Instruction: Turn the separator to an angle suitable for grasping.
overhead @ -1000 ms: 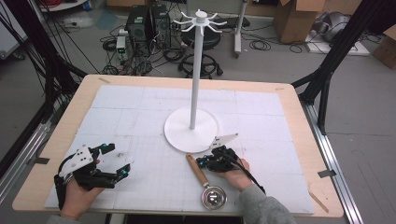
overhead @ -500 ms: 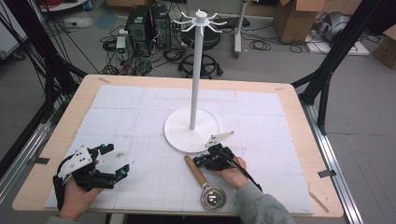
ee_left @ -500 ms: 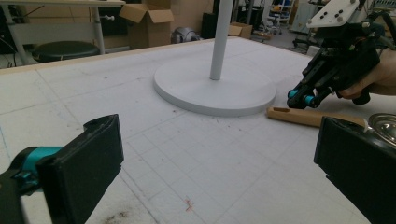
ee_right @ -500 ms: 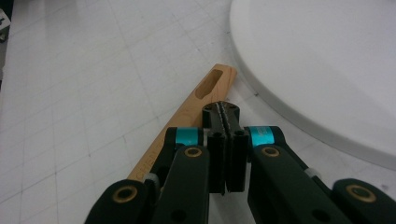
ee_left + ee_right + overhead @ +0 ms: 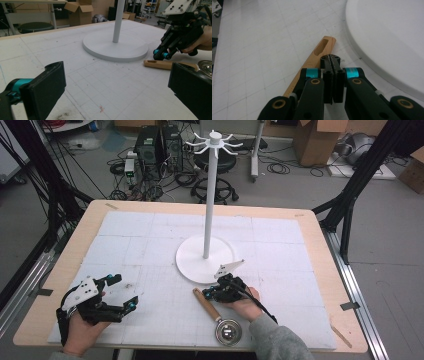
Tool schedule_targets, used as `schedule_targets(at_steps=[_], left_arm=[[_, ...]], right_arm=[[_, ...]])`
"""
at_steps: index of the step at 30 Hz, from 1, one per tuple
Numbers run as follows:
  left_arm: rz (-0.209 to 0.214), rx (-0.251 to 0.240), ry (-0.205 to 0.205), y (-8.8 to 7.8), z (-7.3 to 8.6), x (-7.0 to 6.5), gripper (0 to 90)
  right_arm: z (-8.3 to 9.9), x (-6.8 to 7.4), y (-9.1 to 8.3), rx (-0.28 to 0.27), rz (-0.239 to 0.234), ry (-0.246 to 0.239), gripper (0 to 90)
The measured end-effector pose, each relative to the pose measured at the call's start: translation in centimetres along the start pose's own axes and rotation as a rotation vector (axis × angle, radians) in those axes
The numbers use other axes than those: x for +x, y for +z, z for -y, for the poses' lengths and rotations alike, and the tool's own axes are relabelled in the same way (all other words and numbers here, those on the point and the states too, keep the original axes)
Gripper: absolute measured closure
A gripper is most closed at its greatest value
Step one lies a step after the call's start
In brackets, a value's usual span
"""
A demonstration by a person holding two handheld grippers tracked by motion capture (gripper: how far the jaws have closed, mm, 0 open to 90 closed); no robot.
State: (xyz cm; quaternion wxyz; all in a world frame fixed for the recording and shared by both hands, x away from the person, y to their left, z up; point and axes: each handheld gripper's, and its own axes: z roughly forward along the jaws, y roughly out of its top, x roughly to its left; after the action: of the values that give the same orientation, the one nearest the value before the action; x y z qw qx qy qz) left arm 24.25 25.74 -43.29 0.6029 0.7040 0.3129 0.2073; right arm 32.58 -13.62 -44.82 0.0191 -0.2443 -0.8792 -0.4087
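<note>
Looked through all three views for anything readable and came up with nothing. No words, brand names, numbers or signs that I can make out anywhere. The white mat (image 5: 280, 245) on the table (image 5: 320, 245) has a faint pencil-like grid on it, but no figures or letters along the lines. The cardboard boxes (image 5: 315, 140) on the floor behind may carry print, but it's far too small and blurry to tell. The wooden handle (image 5: 317, 60) is bare wood with no stamp on the side that shows.
</note>
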Motion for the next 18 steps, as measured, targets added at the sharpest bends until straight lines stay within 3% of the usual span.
schedule_targets(at_steps=[18], left_arm=[[-0.006, 0.0, -0.005, -0.4, 0.1, 0.1, 1.8]], right_arm=[[-1.3, 1.0, 1.5, 0.034, -0.045, -0.044, 90.0]])
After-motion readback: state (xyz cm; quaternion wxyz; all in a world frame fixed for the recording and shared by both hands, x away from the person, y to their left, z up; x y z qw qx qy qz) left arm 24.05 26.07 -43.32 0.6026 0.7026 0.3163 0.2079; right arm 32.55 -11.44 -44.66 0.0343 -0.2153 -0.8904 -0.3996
